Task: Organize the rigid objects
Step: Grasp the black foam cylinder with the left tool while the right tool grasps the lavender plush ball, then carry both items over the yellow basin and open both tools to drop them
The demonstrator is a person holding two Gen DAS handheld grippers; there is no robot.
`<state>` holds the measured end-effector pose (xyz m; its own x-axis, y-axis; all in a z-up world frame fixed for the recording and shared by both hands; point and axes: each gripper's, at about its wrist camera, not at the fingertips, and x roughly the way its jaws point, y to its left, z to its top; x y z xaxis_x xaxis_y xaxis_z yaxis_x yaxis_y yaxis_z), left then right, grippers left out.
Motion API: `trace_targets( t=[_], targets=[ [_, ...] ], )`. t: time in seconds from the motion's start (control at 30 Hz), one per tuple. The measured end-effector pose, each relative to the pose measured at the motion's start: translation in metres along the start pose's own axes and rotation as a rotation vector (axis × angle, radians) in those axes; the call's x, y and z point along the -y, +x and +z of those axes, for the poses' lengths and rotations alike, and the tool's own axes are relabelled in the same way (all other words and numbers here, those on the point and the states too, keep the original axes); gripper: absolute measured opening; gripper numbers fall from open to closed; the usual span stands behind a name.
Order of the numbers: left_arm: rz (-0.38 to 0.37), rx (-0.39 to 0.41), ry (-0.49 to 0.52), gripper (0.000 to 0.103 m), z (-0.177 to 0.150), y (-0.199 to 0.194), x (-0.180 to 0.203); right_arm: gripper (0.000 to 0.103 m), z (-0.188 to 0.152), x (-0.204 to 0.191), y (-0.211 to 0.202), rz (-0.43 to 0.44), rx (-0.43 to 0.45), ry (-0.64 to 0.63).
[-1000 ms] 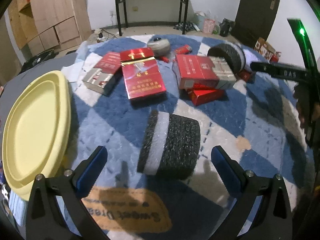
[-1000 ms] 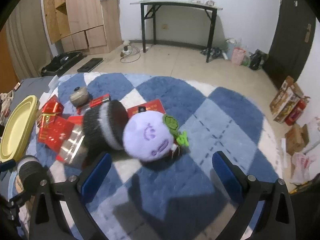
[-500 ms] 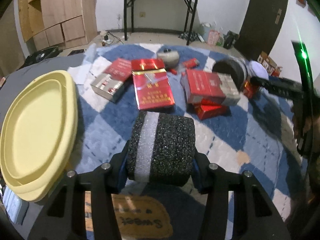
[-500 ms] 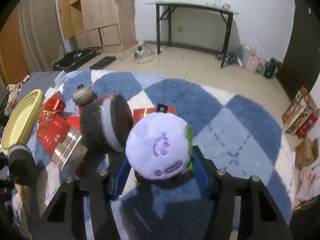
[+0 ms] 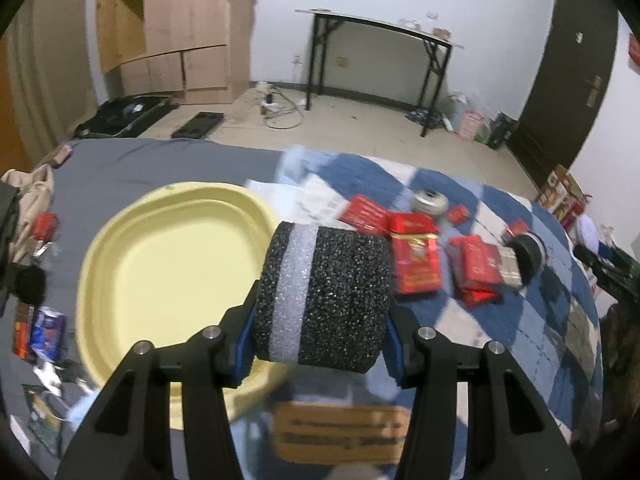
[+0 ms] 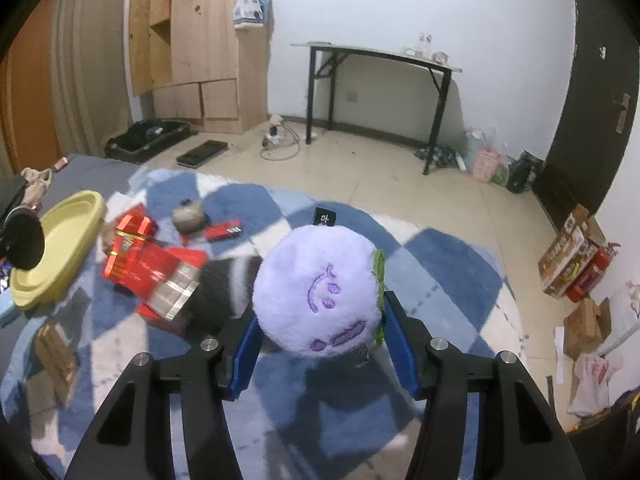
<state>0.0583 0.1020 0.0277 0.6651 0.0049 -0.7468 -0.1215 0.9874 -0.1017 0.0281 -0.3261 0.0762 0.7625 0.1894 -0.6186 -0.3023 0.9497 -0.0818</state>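
My left gripper point(image 5: 320, 340) is shut on a black foam roll with a white band point(image 5: 324, 296) and holds it in the air beside the right rim of the yellow tray point(image 5: 160, 264). My right gripper point(image 6: 320, 340) is shut on a round purple plush with a stitched face point(image 6: 318, 296), lifted above the blue and white rug point(image 6: 440, 264). The foam roll also shows in the right wrist view point(image 6: 22, 242), next to the tray point(image 6: 68, 236).
Several red boxes point(image 5: 414, 264) lie on the rug point(image 5: 568, 320), with a second black foam roll point(image 5: 528, 252) and a small grey round object point(image 5: 430, 202). In the right wrist view the boxes point(image 6: 148, 268), a twine ball point(image 6: 187, 218) and dark foam roll point(image 6: 224, 292) lie left of the plush.
Both grippers closed on their objects and lifted them. The left one carried the foam roll up and left toward the yellow tray. The right one raised the plush off the rug.
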Motion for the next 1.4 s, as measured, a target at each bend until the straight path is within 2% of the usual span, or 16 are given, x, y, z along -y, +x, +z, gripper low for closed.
trace_targets(
  t=[0.2,0.3,0.4,0.47,0.57,0.63,0.73,0.83,0.97,1.1,1.17,1.2,1.23,1.3,1.33,1.4],
  targets=[
    [0.057,0.012,0.013,0.053,0.014,-0.012,-0.051,0.055,0.0,-0.008,-0.007,0.01,-0.006,-0.014],
    [0.091,0.02,-0.02,0.053,0.024,-0.01,-0.083,0.055,0.018,-0.04,-0.022,0.05,0.035,-0.081],
    [0.093,-0.026,-0.112,0.053,0.028,0.007,-0.122,0.055,0.044,-0.109,-0.03,0.165,0.077,-0.188],
    [0.125,-0.07,-0.145,0.053,0.025,0.021,-0.143,0.055,0.059,-0.169,-0.023,0.283,0.061,-0.242],
    [0.142,-0.148,-0.145,0.053,0.019,0.045,-0.16,0.055,0.064,-0.257,0.001,0.444,0.008,-0.293],
    [0.164,-0.191,-0.149,0.053,0.013,0.062,-0.167,0.055,0.056,-0.317,0.026,0.507,-0.055,-0.353],
    [0.16,-0.239,-0.156,0.053,0.003,0.082,-0.178,0.055,0.041,-0.376,0.059,0.527,-0.139,-0.438],
    [0.156,-0.264,-0.155,0.053,-0.005,0.092,-0.185,0.055,0.033,-0.411,0.087,0.506,-0.186,-0.51],
    [0.14,-0.28,-0.195,0.053,-0.01,0.099,-0.193,0.055,0.036,-0.43,0.124,0.484,-0.248,-0.527],
    [0.147,-0.289,-0.189,0.053,-0.014,0.104,-0.192,0.056,0.037,-0.447,0.145,0.453,-0.282,-0.562],
    [0.155,-0.292,-0.174,0.055,-0.017,0.106,-0.189,0.059,0.04,-0.449,0.154,0.463,-0.297,-0.527],
    [0.156,-0.292,-0.163,0.058,-0.017,0.104,-0.187,0.06,0.042,-0.452,0.158,0.457,-0.301,-0.524],
    [0.16,-0.296,-0.16,0.069,-0.016,0.102,-0.186,0.065,0.043,-0.452,0.158,0.451,-0.293,-0.528],
    [0.151,-0.27,-0.174,0.079,-0.009,0.092,-0.185,0.082,0.043,-0.448,0.148,0.447,-0.271,-0.523],
    [0.154,-0.231,-0.181,0.085,-0.002,0.082,-0.183,0.089,0.045,-0.443,0.141,0.462,-0.251,-0.507],
    [0.152,-0.152,-0.198,0.097,0.01,0.06,-0.178,0.093,0.042,-0.434,0.117,0.471,-0.22,-0.478]
  ],
)
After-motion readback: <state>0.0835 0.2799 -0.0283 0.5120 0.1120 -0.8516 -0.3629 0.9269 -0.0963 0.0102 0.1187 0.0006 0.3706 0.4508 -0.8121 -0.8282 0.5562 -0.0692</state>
